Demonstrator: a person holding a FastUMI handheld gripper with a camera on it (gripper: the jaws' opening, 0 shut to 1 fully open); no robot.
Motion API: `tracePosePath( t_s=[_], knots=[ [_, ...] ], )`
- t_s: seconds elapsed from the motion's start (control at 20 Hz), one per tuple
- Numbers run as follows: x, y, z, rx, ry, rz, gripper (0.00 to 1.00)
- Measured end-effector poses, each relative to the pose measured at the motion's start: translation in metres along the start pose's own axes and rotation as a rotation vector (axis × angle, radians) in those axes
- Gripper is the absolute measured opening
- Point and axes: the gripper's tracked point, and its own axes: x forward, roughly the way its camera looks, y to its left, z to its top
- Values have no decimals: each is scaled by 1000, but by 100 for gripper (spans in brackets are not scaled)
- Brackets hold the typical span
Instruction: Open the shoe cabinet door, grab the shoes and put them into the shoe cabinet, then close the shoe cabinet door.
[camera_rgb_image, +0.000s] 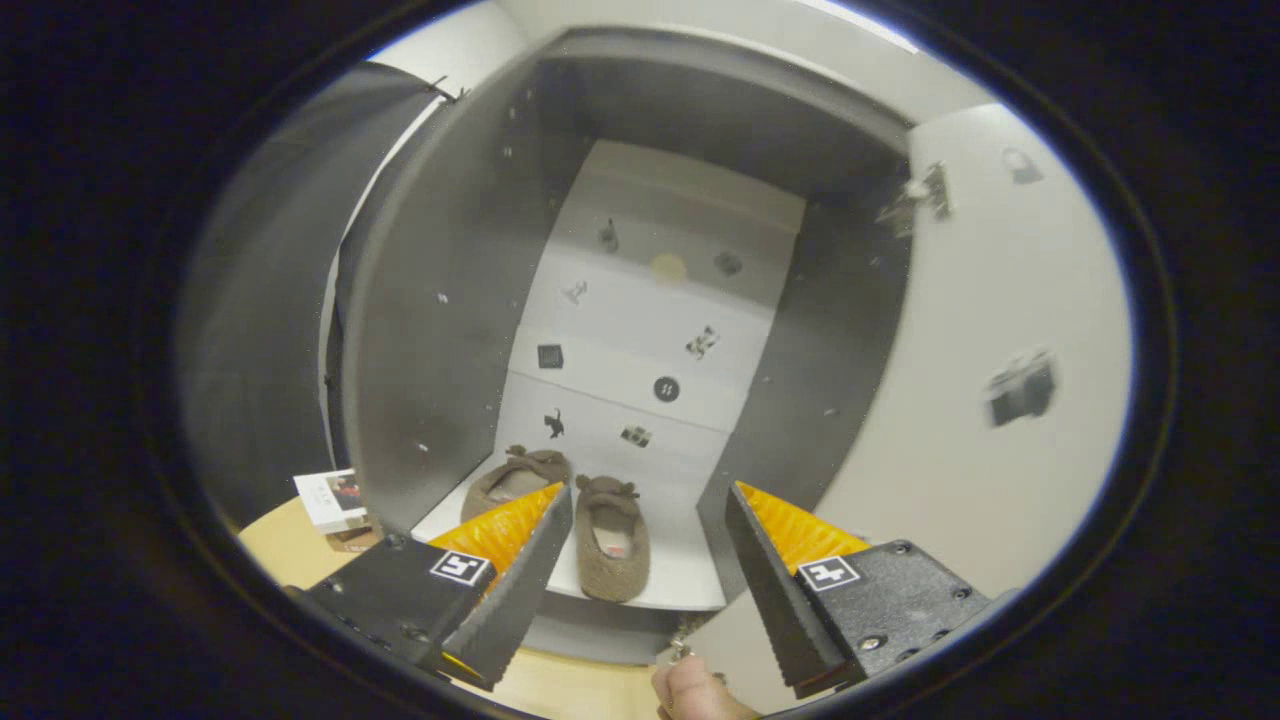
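My hand-held gripper (648, 510) is open and empty; both slippers (612, 535) sit inside the shoe cabinet (450, 300). Only its door (960, 400), at three o'clock, remains to close.

The gripper (650, 505) points forward with its two fingers spread wide apart, nothing held between them. The left finger (520, 570) and the right finger (775, 575) angle outward from their blocky bases, tips level with each other. Just below the gap between the fingers, a person's fingertip (695, 690) pokes into sight.
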Motion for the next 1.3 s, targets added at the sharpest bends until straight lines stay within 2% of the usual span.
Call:
tracePosePath(
  t_s=[0.15,0.3,0.4,0.6,0.85,0.95,1.2,1.3],
  knots=[
    [-74,-13,3,-15,10,-1,100],
    [-133,-31,11,3,-54,-17,100],
    [-171,-37,6,13,-101,3,100],
    [-232,-60,-20,78,-174,35,100],
    [-296,-99,-77,146,-220,85,100],
    [-319,-126,-100,161,-250,55,100],
    [-351,-218,-153,213,-300,-161,100],
    [-345,-235,-177,241,-270,-178,100]
  ],
)
